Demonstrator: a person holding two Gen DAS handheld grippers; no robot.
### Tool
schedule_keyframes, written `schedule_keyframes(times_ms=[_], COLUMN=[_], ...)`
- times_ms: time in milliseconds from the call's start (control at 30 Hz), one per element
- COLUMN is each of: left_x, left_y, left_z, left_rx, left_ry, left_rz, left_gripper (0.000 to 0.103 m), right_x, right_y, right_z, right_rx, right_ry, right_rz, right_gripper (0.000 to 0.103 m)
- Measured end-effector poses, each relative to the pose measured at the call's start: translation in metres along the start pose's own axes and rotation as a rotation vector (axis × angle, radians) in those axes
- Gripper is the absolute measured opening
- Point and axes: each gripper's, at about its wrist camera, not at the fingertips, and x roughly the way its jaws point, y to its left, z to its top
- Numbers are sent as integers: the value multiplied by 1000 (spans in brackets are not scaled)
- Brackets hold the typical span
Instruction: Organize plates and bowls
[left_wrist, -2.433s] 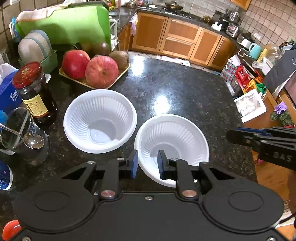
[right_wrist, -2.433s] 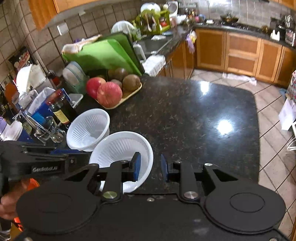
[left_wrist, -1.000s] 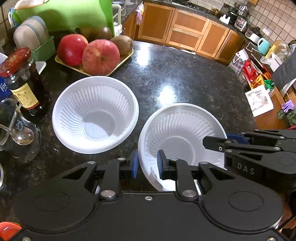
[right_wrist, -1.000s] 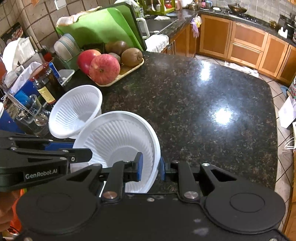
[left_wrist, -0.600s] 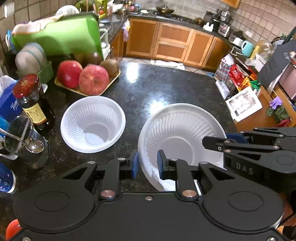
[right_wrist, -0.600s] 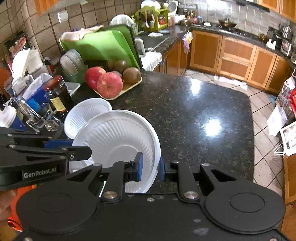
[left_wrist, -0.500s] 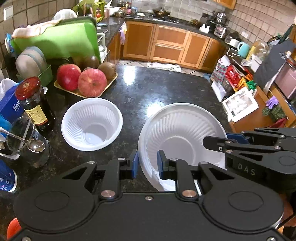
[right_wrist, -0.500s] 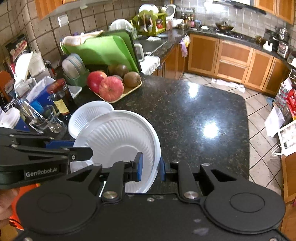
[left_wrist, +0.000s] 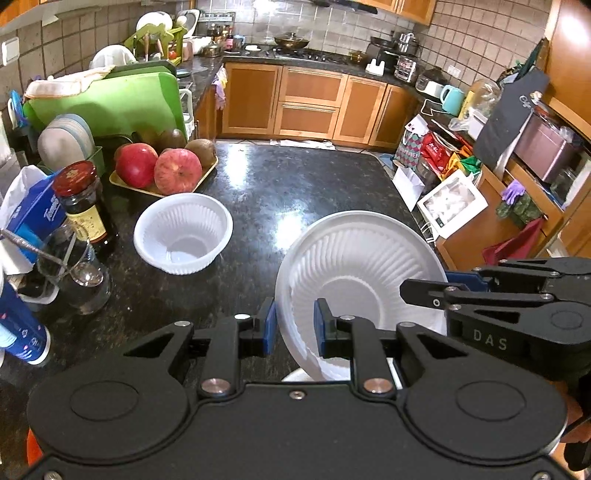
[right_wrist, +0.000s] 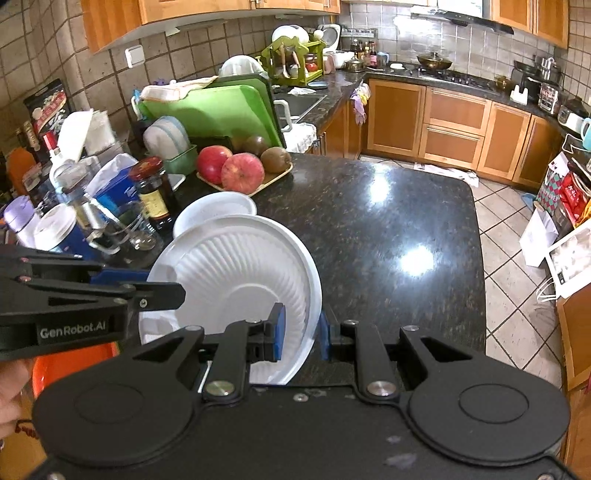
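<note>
White ribbed plastic bowl (left_wrist: 360, 266), round, so without a long axis: held clear of the dark speckled table (left_wrist: 306, 192) and tilted, its open mouth turned toward both wrist cameras and its base facing away and down. Left gripper (left_wrist: 294, 325): jaws clenched on the bowl's near left rim, one blue pad inside the wall and one outside. Right gripper (right_wrist: 298, 334): jaws clenched on the opposite, right-hand rim in the same manner; in the left wrist view it enters from the right edge, its tip over the bowl's right side. Second white ribbed bowl (left_wrist: 183, 233): standing upright on the table, mouth up, left of and beyond the held one, apart from it in the left wrist view, partly hidden behind it in the right wrist view. Yellow tray (left_wrist: 147, 186) behind the second bowl, carrying two red apples (left_wrist: 177, 170) and kiwis (left_wrist: 202, 150). Dark jar with red lid (left_wrist: 83, 205) left of the second bowl, just beside a clear glass holding a spoon (left_wrist: 75, 277). Green cutting board (left_wrist: 110, 101) leaning upright at the rear left, beside a small rack of plates (left_wrist: 62, 138).
</note>
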Motion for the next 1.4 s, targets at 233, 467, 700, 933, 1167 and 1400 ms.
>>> schedule_keyframes(times_ms=[233, 467, 700, 933, 1167, 1400], left_x=[-12, -21, -17, -10, -2, 9], left_y=[4, 5, 8, 8, 9, 10], left_z=[-27, -47, -61, -65, -66, -65], left_rx=[8, 27, 31, 29, 24, 22], left_ry=[15, 13, 59, 87, 124, 158], left_rz=[0, 2, -13, -12, -22, -33], left_gripper=[28, 28, 28, 28, 28, 28], right_x=[-17, -21, -17, -6, 4, 11], right_y=[17, 25, 26, 28, 25, 22], right_z=[-33, -57, -72, -79, -80, -81], right_rx=[3, 22, 49, 56, 63, 64], right_ry=[14, 34, 62, 94, 122, 139], right_rz=[13, 28, 28, 24, 29, 28], right_gripper=[22, 22, 22, 22, 22, 23])
